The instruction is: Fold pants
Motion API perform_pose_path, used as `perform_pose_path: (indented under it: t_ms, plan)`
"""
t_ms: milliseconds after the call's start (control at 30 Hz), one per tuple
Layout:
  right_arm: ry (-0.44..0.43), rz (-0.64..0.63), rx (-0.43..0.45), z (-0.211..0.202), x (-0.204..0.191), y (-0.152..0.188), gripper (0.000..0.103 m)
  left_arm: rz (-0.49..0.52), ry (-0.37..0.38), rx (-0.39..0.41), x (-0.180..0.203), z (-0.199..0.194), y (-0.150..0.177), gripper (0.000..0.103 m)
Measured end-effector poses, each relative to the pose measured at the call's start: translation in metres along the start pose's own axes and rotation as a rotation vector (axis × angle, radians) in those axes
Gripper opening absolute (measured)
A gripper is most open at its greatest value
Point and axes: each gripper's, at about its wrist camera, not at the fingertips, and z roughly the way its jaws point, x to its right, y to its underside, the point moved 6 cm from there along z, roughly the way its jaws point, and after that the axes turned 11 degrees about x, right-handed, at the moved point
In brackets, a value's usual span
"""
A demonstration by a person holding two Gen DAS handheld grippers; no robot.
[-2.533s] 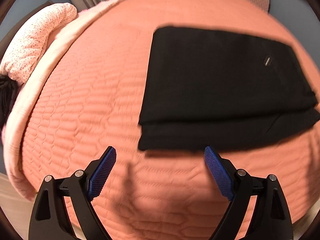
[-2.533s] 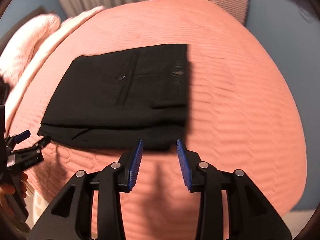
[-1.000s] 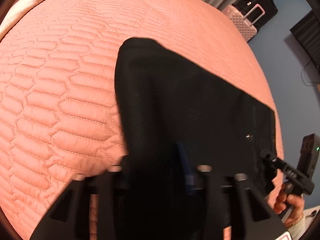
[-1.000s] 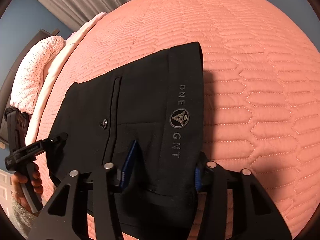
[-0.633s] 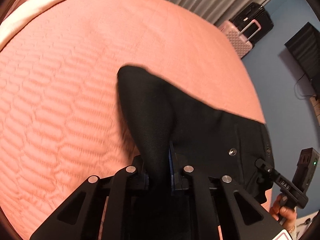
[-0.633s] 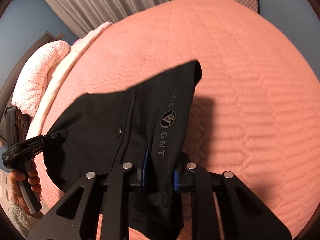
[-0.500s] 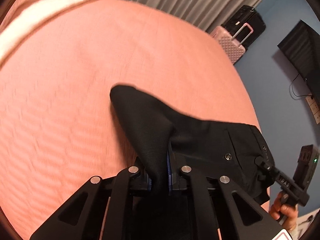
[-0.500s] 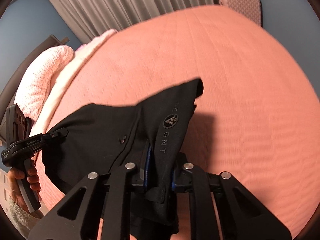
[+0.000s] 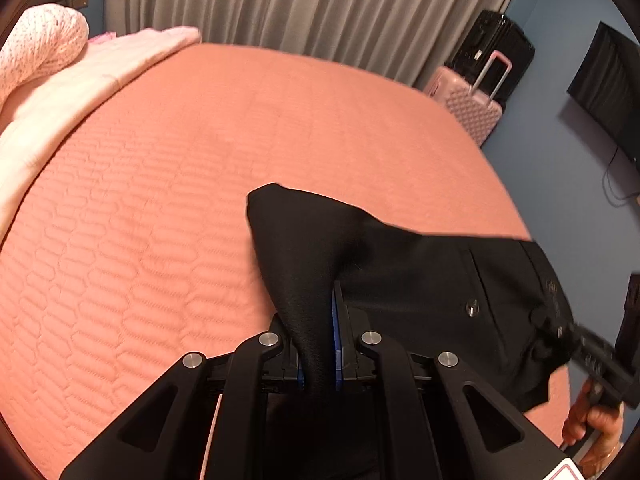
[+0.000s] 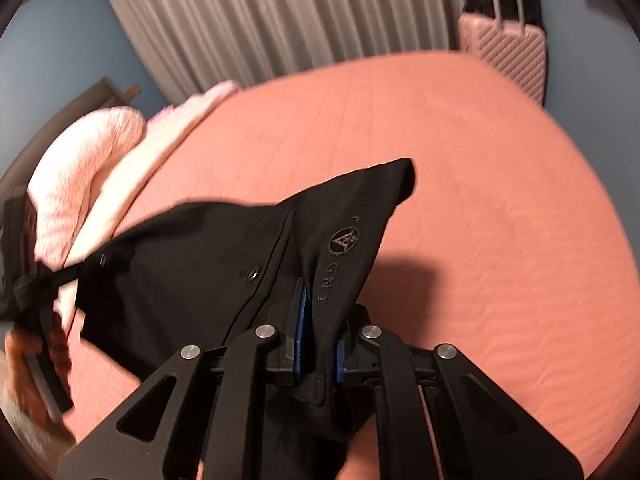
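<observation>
Both pairs of jaws are clenched on the black pants (image 9: 420, 280), each pinching a bunched fold of the cloth between its blue pads. On the left gripper (image 9: 318, 354) the fabric rises out from between the pads as a dark peak, then stretches off to the right toward the right gripper (image 9: 576, 338), which shows at the edge of that view with a hand (image 9: 592, 412) around its handle. In the right wrist view, the right gripper (image 10: 318, 346) has a strip of the pants (image 10: 224, 264) with grey lettering and a round logo (image 10: 343, 241) squeezed between its pads; its jaws have just been closing onto that strip. From there the cloth spans leftward to the left gripper (image 10: 52, 280), blurred at the frame edge.

Held by these two points, the garment hangs raised off the orange quilted bed (image 9: 160, 200), sagging between the grippers and casting a shadow (image 10: 404, 280) on the cover. A snap button (image 9: 472, 307) shows on the stretched panel.

Pale pink bedding (image 9: 44, 76) is heaped at the left of the bed. Grey curtains (image 9: 320, 4) hang behind, and a pink suitcase (image 9: 472, 108) stands beside a black one (image 9: 496, 52) against the blue wall.
</observation>
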Motion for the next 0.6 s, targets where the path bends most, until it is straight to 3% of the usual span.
perform_pose_path:
  t_ms: [167, 233, 267, 333, 367, 433, 467, 500, 567, 600]
  plan:
    - [-0.088, 0.160, -0.038, -0.025, -0.026, 0.062, 0.010, 0.051, 0.021, -0.073, -0.041, -0.007, 0.031, 0.010]
    - [-0.067, 0.184, -0.041, -0.024, -0.026, 0.078, 0.010, 0.053, 0.048, -0.106, -0.057, -0.006, 0.037, 0.011]
    - [-0.009, 0.143, -0.073, -0.015, -0.023, 0.094, 0.011, 0.048, 0.083, -0.144, -0.066, 0.001, 0.041, 0.014]
    - [0.106, 0.084, -0.115, -0.006, -0.014, 0.118, 0.023, 0.078, 0.087, -0.187, -0.078, 0.009, 0.051, 0.026]
    - [0.140, 0.098, -0.103, -0.011, -0.008, 0.126, 0.026, 0.136, 0.054, -0.211, -0.087, 0.014, 0.060, 0.026]
    - [0.155, 0.151, -0.078, -0.026, -0.004, 0.128, 0.044, 0.192, 0.002, -0.216, -0.098, 0.016, 0.068, 0.025]
    - [0.156, 0.162, -0.064, -0.031, -0.003, 0.127, 0.054, 0.188, 0.029, -0.222, -0.102, 0.014, 0.072, 0.025]
    - [0.156, 0.162, -0.054, -0.032, -0.003, 0.127, 0.077, 0.169, 0.051, -0.224, -0.104, 0.013, 0.075, 0.029]
    - [0.186, 0.153, -0.053, -0.027, 0.002, 0.128, 0.082, 0.113, 0.091, -0.226, -0.109, 0.009, 0.081, 0.042]
    - [0.152, 0.188, -0.061, -0.023, 0.005, 0.130, 0.082, 0.095, 0.107, -0.224, -0.110, 0.009, 0.084, 0.045]
